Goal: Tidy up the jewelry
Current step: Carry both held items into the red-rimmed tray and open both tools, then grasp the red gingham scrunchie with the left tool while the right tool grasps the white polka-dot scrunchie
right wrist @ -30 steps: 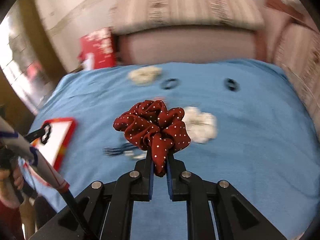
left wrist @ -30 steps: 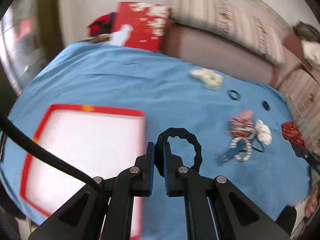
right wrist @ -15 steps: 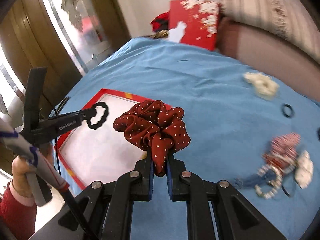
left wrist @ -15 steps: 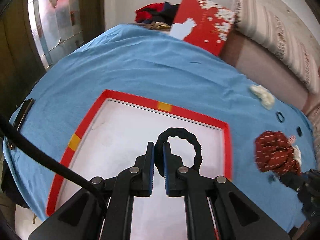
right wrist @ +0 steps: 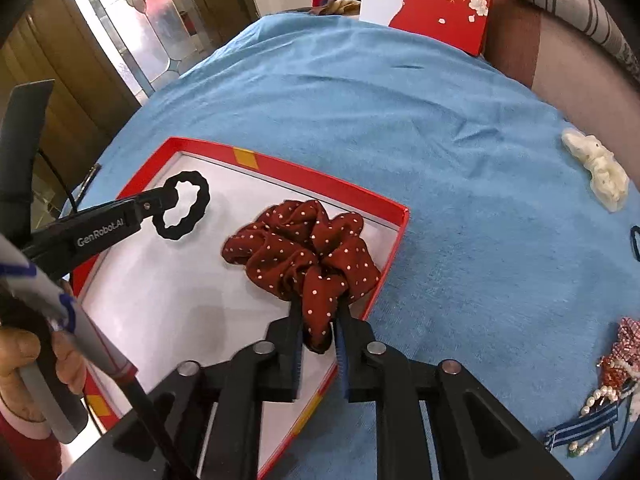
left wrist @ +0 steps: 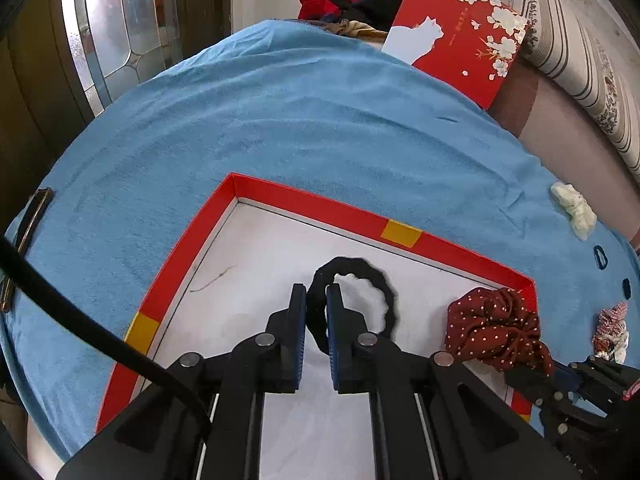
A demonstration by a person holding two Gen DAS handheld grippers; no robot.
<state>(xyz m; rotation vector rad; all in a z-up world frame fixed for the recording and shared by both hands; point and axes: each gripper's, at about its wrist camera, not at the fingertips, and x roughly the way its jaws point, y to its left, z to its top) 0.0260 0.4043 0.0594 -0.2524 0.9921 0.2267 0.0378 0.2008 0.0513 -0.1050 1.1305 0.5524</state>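
Two grippers, left [left wrist: 316, 312] and right [right wrist: 318, 322], one black hair tie [left wrist: 360, 280], one red scrunchie [right wrist: 304, 256], one tray [left wrist: 304, 204]

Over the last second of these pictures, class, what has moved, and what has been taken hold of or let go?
Both grippers came from the open blue cloth over the red-rimmed tray. The left gripper brought the black wavy hair tie, the right gripper the dark red dotted scrunchie. Both are now opening, each item still between its fingers. The items left on the cloth stayed put.
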